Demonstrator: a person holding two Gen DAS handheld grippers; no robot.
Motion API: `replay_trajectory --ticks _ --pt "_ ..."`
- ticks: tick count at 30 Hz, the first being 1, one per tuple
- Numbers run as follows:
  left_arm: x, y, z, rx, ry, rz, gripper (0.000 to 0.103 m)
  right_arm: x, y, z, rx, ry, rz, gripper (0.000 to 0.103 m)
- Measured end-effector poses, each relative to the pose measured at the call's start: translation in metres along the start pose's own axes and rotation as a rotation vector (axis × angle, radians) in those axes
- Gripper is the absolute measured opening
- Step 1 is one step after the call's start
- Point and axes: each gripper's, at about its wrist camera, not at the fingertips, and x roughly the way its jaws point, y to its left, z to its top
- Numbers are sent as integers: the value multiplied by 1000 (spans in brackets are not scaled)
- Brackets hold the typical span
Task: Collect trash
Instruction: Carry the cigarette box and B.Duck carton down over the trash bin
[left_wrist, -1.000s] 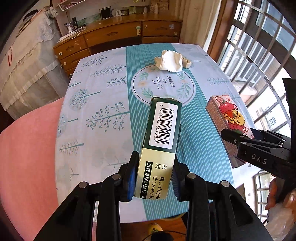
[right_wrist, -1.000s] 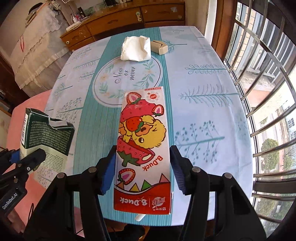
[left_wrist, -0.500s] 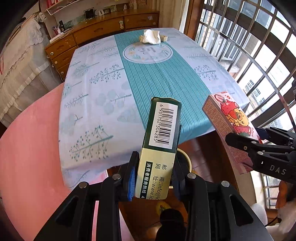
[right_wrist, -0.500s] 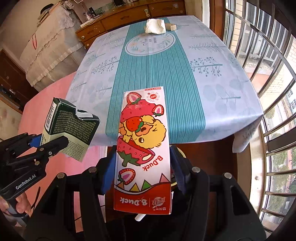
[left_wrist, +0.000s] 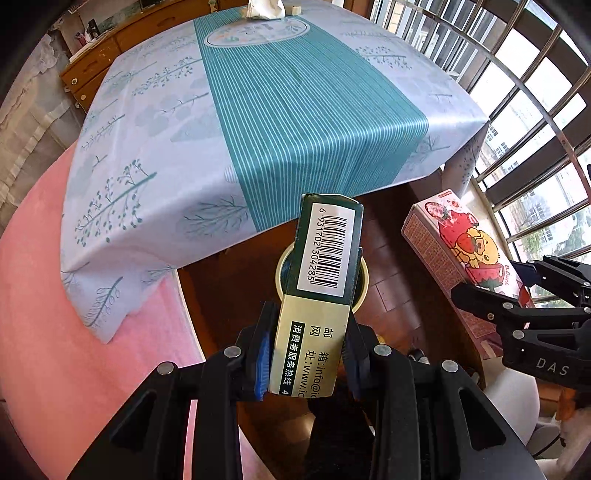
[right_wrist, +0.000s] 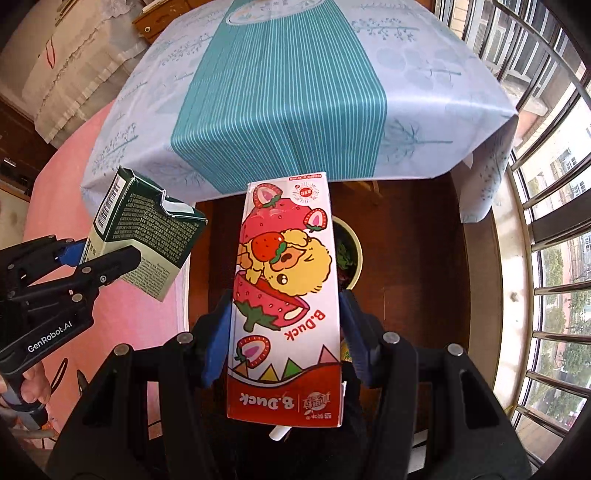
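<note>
My left gripper (left_wrist: 306, 354) is shut on a dark green carton (left_wrist: 327, 254) with a white barcode label and a torn-open top. It points steeply down over a round cream-rimmed bin (left_wrist: 364, 284) on the wooden floor. My right gripper (right_wrist: 286, 332) is shut on a red and white strawberry drink carton (right_wrist: 286, 280), which hides most of the same bin (right_wrist: 355, 243). In the right wrist view the left gripper (right_wrist: 107, 254) and green carton (right_wrist: 147, 236) hang at the left. In the left wrist view the right gripper (left_wrist: 495, 280) and strawberry carton (left_wrist: 454, 240) hang at the right.
The table, under a blue and teal cloth (left_wrist: 258, 92), lies ahead with its near edge just beyond the bin. A crumpled white tissue (left_wrist: 264, 7) sits at its far end. Pink fabric (left_wrist: 37, 332) fills the left and window bars (left_wrist: 535, 110) the right.
Both grippers have drawn back off the table past its near edge and sunk lower, each still holding its carton. The floor bin has come into view beneath them.
</note>
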Motion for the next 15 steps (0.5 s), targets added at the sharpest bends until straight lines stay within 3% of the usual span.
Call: replay_trajectory --ticks 15 --pt "169 -5 -26 -92 112 -5 31 149 -59 -42 6 152 -3 52"
